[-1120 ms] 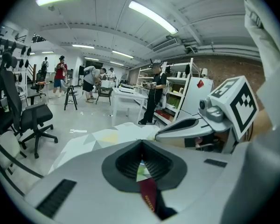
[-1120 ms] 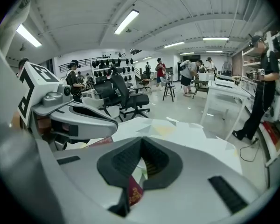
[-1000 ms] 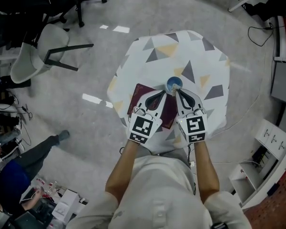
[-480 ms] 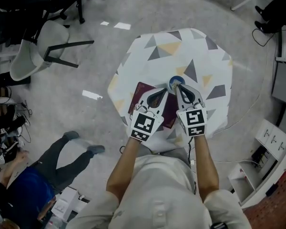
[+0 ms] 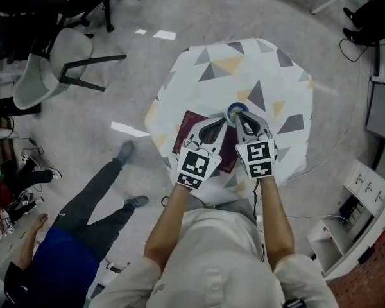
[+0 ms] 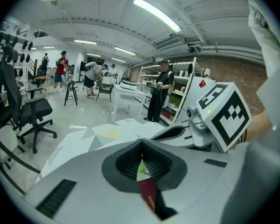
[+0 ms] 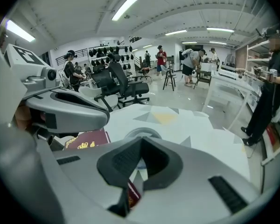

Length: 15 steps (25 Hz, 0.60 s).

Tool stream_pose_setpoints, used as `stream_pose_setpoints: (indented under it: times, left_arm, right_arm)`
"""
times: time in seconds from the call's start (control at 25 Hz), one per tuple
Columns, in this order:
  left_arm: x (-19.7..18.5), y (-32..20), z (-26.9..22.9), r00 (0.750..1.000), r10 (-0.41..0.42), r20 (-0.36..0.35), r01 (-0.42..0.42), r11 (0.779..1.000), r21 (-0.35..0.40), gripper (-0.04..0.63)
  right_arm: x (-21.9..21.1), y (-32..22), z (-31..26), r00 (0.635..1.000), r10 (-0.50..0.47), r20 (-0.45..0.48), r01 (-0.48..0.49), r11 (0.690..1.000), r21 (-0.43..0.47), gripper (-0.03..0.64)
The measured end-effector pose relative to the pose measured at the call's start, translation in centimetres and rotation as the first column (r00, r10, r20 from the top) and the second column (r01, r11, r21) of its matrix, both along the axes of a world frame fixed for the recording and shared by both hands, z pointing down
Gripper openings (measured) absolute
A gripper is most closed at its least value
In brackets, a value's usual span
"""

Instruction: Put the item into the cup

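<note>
A small round table (image 5: pixel 244 63) carries a cloth with grey and yellow triangles. On it stands a small bluish cup (image 5: pixel 233 111), and a maroon passport-like booklet (image 5: pixel 188 126) lies left of the cup. My left gripper (image 5: pixel 219 122) hangs over the booklet, shut, with nothing between its tips. My right gripper (image 5: pixel 239 115) is shut too, its tips at the cup's near rim. The right gripper view has the cup's rim (image 7: pixel 144 131) just beyond the jaws and the booklet (image 7: pixel 86 141) to the left. In the left gripper view, the booklet (image 6: pixel 148 192) shows below the shut jaws.
A grey chair (image 5: pixel 48 69) stands on the floor far left of the table. A person in dark trousers (image 5: pixel 83 223) walks at the lower left. White shelving (image 5: pixel 353 217) stands at the right. The table's near edge is under my forearms.
My right gripper has edged forward, so its tips now overlap the cup's near rim. The left gripper has barely moved. The person at lower left has walked on.
</note>
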<state>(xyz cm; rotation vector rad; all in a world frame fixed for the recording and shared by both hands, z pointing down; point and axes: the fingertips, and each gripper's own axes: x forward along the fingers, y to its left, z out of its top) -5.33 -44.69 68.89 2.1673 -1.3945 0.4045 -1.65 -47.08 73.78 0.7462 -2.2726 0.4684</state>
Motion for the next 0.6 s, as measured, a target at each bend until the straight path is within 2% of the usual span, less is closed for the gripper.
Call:
stream_pose_setpoints:
  times: [0.6]
  left_arm:
    - [-0.36, 0.08, -0.38, 1.0, -0.001, 0.006, 0.001, 1.0, 0.002, 0.012]
  right_arm:
    - [-0.02, 0.0, 1.03, 0.999, -0.013, -0.048, 0.011, 1.0, -0.024, 0.026]
